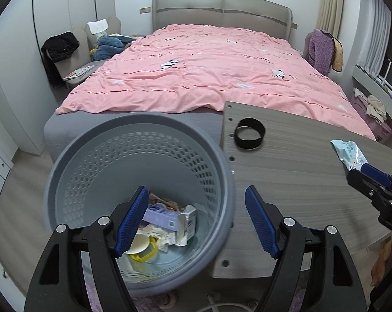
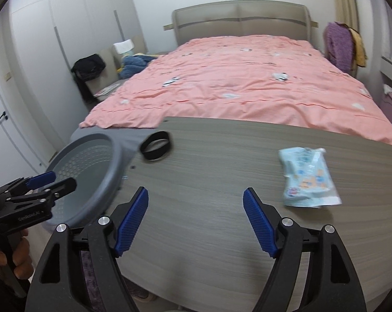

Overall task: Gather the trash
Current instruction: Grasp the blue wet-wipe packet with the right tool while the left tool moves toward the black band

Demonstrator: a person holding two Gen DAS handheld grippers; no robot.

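A grey perforated trash basket (image 1: pixel 65 182) stands left of the grey wood table (image 1: pixel 300 182); it holds a purple carton (image 1: pixel 167 215), crumpled paper and a yellow lid. My left gripper (image 1: pixel 196 221) is open and empty above the basket's right rim. A light blue snack wrapper (image 2: pixel 307 179) lies on the table (image 2: pixel 209 195) at the right. My right gripper (image 2: pixel 196 221) is open and empty over the table, left of the wrapper. A black ring (image 2: pixel 155 149) lies near the table's left edge. In the left wrist view the wrapper (image 1: pixel 348 154) lies just beyond the right gripper's fingertips (image 1: pixel 375 173).
A bed with a pink duvet (image 1: pixel 209 70) lies behind the table. A chair with dark clothes (image 1: pixel 60 46) stands at the left, purple clothing (image 1: pixel 320 49) hangs at the right. The basket also shows in the right wrist view (image 2: pixel 112 166), with the left gripper (image 2: pixel 52 180) over it.
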